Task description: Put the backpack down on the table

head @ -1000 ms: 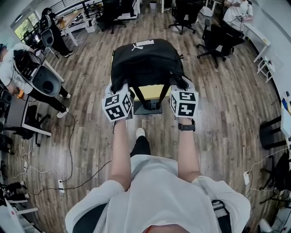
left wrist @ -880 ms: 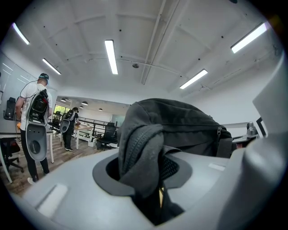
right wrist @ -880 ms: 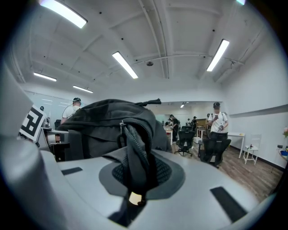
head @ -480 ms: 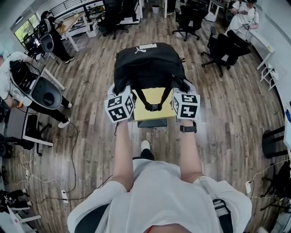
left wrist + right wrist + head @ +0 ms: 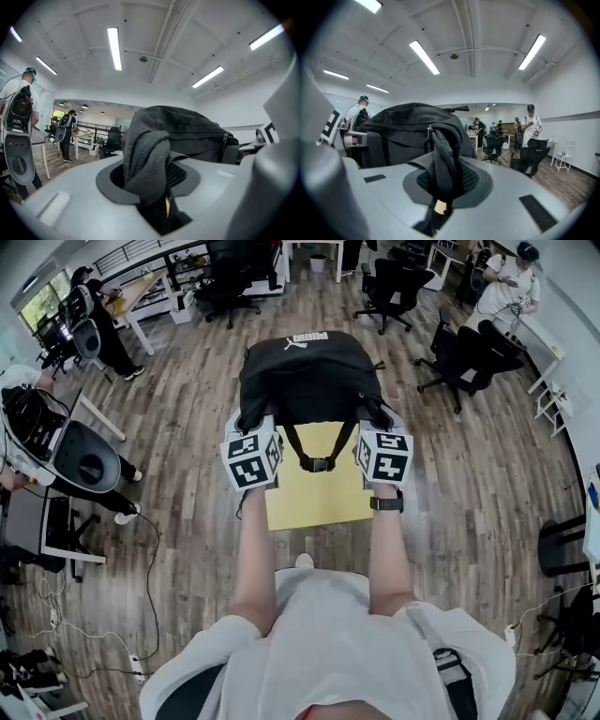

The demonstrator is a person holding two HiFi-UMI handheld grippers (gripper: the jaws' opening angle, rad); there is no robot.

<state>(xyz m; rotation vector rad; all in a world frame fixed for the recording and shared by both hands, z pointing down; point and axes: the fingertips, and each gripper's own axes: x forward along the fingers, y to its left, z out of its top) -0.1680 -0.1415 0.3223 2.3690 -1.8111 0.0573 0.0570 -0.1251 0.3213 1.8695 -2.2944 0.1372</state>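
A black backpack [image 5: 309, 376] hangs in the air between my two grippers, over the far end of a small yellow table [image 5: 314, 498]. My left gripper [image 5: 247, 427] is shut on a bunched fold of its left side, and that fold [image 5: 146, 157] fills the jaws in the left gripper view. My right gripper [image 5: 377, 420] is shut on the right side, pinching a zippered fold [image 5: 443, 161]. Two straps with a buckle [image 5: 317, 463] dangle from the bag over the tabletop. The jaw tips are hidden under fabric in the head view.
Wooden floor surrounds the table. Black office chairs [image 5: 394, 292] stand beyond it, and more [image 5: 469, 348] at the right. A person with equipment on their back [image 5: 56, 442] stands at the left, others [image 5: 511, 277] at the far right. Desks [image 5: 155, 287] line the back.
The person has walked forward with the bag. The yellow table has slid from under the backpack towards the body, so more of its top shows. Both grips are unchanged.
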